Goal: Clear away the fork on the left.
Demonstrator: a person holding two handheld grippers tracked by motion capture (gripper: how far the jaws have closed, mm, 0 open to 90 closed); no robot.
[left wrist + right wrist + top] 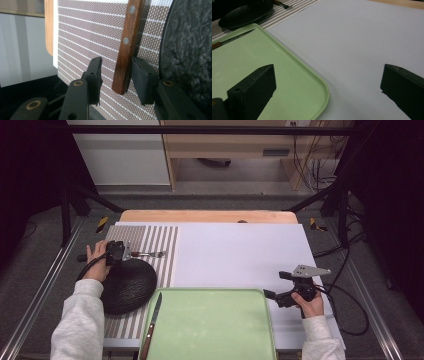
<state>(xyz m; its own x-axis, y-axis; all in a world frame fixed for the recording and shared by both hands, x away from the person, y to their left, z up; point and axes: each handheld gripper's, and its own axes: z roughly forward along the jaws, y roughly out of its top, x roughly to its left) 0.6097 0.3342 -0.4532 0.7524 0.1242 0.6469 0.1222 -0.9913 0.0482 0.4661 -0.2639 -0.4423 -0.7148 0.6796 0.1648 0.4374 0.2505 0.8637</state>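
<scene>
Left tongs (116, 75) straddle the fork's wooden handle (125, 47), jaws spread, not yet pinching. Fork (147, 254) looks light, stiff; grip mid-handle, wood less slippery than metal. Right tongs (328, 85) spread wide, holding nothing.

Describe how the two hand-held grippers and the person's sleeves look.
Both are black. The left hand-held gripper has blocky black jaws on arms with brass-coloured pivot pins, and a black cable trailing back. The right hand-held gripper carries a grey three-cornered plate and a looping black cable. Both sleeves are light grey.
</scene>
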